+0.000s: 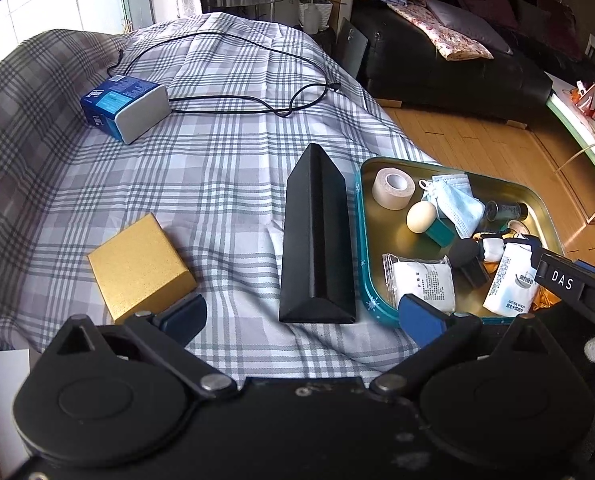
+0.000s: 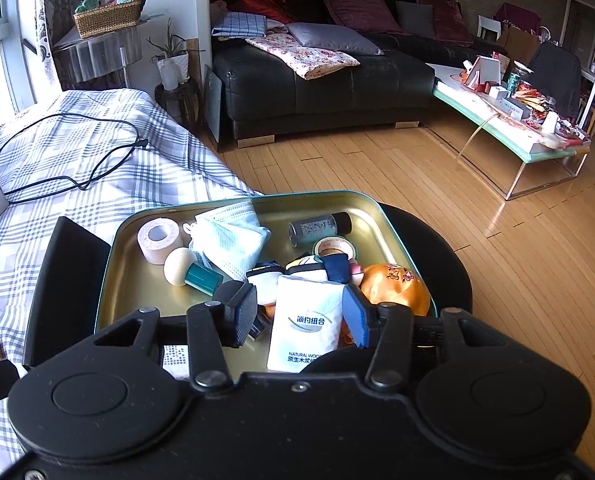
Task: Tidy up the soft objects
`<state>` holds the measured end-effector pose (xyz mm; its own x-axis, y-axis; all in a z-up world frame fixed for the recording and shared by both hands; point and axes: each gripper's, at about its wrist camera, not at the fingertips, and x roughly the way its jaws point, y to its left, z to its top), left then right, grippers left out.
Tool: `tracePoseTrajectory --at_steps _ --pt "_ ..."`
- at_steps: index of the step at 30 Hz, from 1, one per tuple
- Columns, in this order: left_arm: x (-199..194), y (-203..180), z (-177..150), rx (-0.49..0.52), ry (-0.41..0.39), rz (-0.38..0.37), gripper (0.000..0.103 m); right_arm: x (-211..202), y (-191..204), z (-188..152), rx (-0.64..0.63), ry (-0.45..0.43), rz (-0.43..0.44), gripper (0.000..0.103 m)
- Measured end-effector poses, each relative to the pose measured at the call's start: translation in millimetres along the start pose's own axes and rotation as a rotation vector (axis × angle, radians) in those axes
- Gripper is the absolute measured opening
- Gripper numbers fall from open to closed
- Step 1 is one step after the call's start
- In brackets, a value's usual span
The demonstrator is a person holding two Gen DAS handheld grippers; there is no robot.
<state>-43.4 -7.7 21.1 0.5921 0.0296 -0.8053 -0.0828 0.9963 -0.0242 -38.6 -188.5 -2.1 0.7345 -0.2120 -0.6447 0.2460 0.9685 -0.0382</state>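
White tissue pack (image 2: 305, 322) sits between the right gripper's (image 2: 299, 314) part-open pads at the tin's (image 2: 393, 236) near edge, whether gripped I cannot tell, the left gripper (image 1: 301, 316) hangs wide open above the checked cloth (image 1: 217, 168), mask (image 2: 231, 238) farther back.

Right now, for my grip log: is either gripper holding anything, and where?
Nothing held. Left gripper open, empty; tissue pack stands between the right gripper's fingers, a gap beside one pad.
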Motion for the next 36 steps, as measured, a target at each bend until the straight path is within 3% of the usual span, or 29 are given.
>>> tracePoseTrajectory --at_steps 36 --pt "4.7 0.6 -4.3 0.026 0.015 0.009 0.102 1.3 -1.8 0.9 0.024 0.009 0.002 0.048"
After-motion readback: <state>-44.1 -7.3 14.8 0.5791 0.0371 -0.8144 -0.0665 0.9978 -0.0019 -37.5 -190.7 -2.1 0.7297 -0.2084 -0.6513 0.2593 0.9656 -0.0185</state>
